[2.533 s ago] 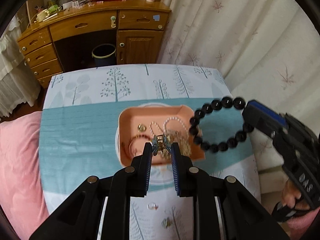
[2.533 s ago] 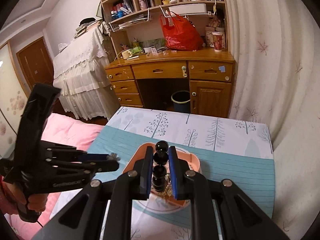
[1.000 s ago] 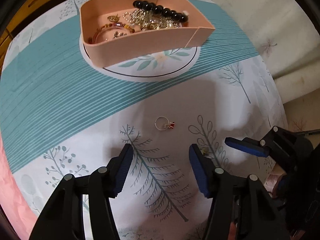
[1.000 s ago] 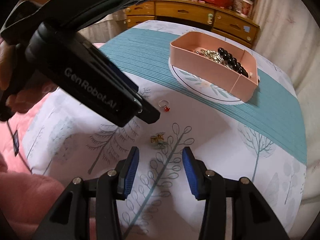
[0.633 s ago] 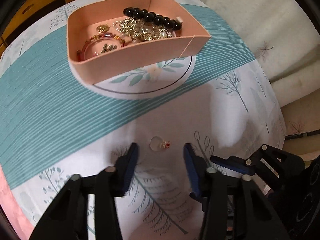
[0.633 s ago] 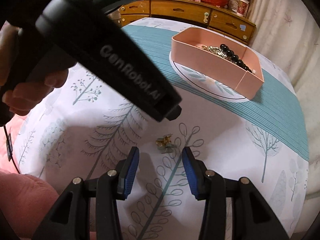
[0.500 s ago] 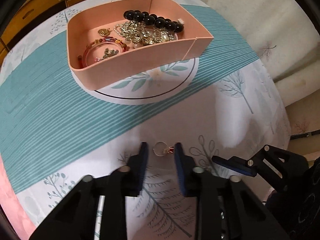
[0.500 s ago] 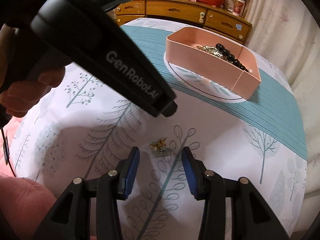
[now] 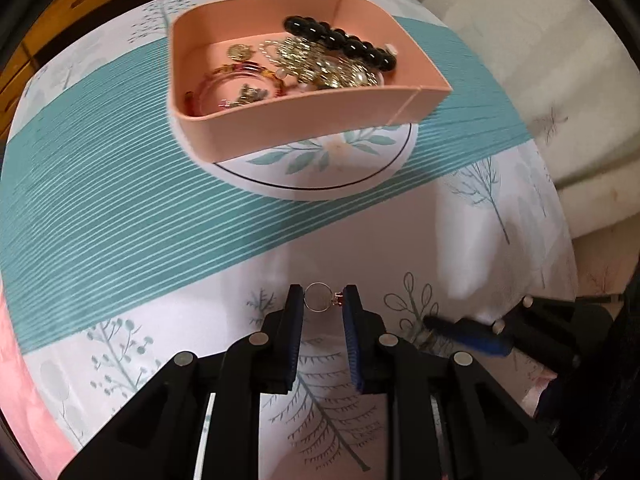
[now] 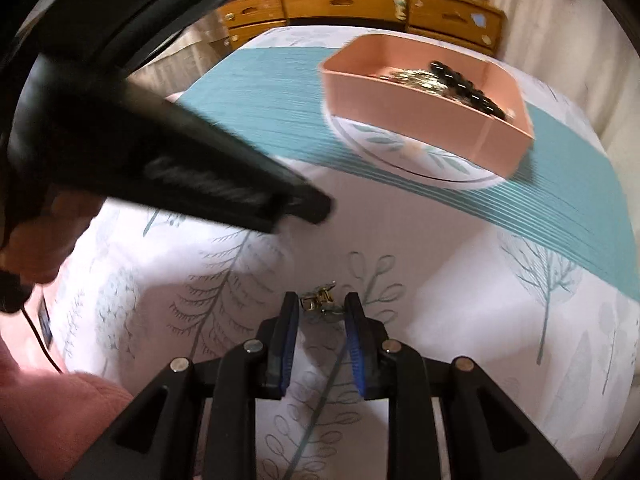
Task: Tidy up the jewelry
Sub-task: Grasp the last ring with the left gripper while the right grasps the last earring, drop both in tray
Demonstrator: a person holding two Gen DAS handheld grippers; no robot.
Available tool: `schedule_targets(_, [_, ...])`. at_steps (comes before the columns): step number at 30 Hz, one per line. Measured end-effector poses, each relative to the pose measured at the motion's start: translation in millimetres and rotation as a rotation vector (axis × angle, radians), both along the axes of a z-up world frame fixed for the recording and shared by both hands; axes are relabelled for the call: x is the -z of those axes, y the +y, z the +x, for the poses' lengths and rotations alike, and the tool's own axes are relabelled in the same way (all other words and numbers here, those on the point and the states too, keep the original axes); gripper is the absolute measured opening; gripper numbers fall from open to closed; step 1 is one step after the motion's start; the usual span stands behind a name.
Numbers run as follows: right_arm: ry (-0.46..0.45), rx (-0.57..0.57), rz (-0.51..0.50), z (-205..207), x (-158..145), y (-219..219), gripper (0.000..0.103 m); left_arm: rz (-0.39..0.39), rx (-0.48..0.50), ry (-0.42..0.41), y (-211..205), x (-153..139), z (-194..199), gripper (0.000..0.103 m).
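A pink tray (image 9: 256,128) on the patterned tablecloth holds a black bead bracelet (image 9: 340,42), gold chains and a red bangle. It also shows in the right wrist view (image 10: 404,108). My left gripper (image 9: 319,304) is shut on a thin ring with a red stone (image 9: 320,303), pinched between its fingertips low over the cloth. My right gripper (image 10: 321,305) is closed around a small gold earring (image 10: 319,302) that lies on the cloth; its pads touch or nearly touch it. The right gripper's blue fingertip (image 9: 460,330) shows at the lower right of the left wrist view.
A round white mat (image 9: 320,168) with a leaf print lies under the tray. The left gripper's black body (image 10: 160,168) crosses the left half of the right wrist view. A wooden desk with drawers (image 10: 360,4) stands behind the table. A curtain (image 9: 540,60) hangs at the right.
Both grippers have closed in: the left one went from wide open to pinching the ring, the right one narrowed around the gold earring. Both cameras have moved forward and lower toward the cloth.
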State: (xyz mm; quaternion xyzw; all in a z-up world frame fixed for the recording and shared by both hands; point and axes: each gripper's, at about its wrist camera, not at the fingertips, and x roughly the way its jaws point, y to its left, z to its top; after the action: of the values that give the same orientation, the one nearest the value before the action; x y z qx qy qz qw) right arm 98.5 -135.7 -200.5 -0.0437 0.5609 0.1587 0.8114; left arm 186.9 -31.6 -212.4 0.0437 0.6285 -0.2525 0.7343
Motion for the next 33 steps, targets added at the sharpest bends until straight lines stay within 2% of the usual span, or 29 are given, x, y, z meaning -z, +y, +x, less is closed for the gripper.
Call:
schedule_targets(5, [-0.029, 0.081, 0.039, 20, -22, -26, 0.023, -0.017, -0.041, -0.023, 11, -24, 4, 0.017])
schedule_targets(11, [-0.146, 0.141, 0.095, 57, -69, -53, 0.023, -0.043, -0.098, -0.086, 17, -66, 19, 0.018])
schedule_targets(16, [-0.221, 0.163, 0.144, 85, -105, -67, 0.023, -0.056, -0.14, -0.147, 17, -101, 37, 0.018])
schedule_targets(22, [-0.259, 0.156, 0.174, 108, -124, -71, 0.024, -0.071, -0.204, -0.224, 7, -133, 64, 0.019])
schedule_targets(23, [-0.257, 0.154, 0.168, 110, -125, -72, 0.024, -0.06, -0.22, -0.231, 6, -136, 67, 0.022])
schedule_targets(24, [-0.245, 0.141, 0.16, 115, -124, -70, 0.025, -0.033, -0.246, -0.234, 6, -138, 72, 0.042])
schedule_targets(25, [-0.232, 0.129, 0.139, 118, -122, -69, 0.028, 0.024, -0.29, -0.24, 5, -139, 77, 0.066])
schedule_targets(26, [-0.226, 0.126, 0.114, 118, -123, -68, 0.037, 0.04, -0.323, -0.253, 6, -142, 79, 0.072])
schedule_targets(29, [-0.238, 0.131, 0.134, 112, -127, -71, 0.045, 0.028, -0.385, -0.258, 15, -147, 76, 0.076])
schedule_targets(30, [-0.227, 0.139, 0.152, 110, -128, -74, 0.052, 0.041, -0.4, -0.254, 18, -147, 72, 0.082])
schedule_targets(33, [-0.183, 0.17, 0.199, 98, -129, -84, 0.069, 0.093, -0.433, -0.256, 26, -145, 50, 0.083])
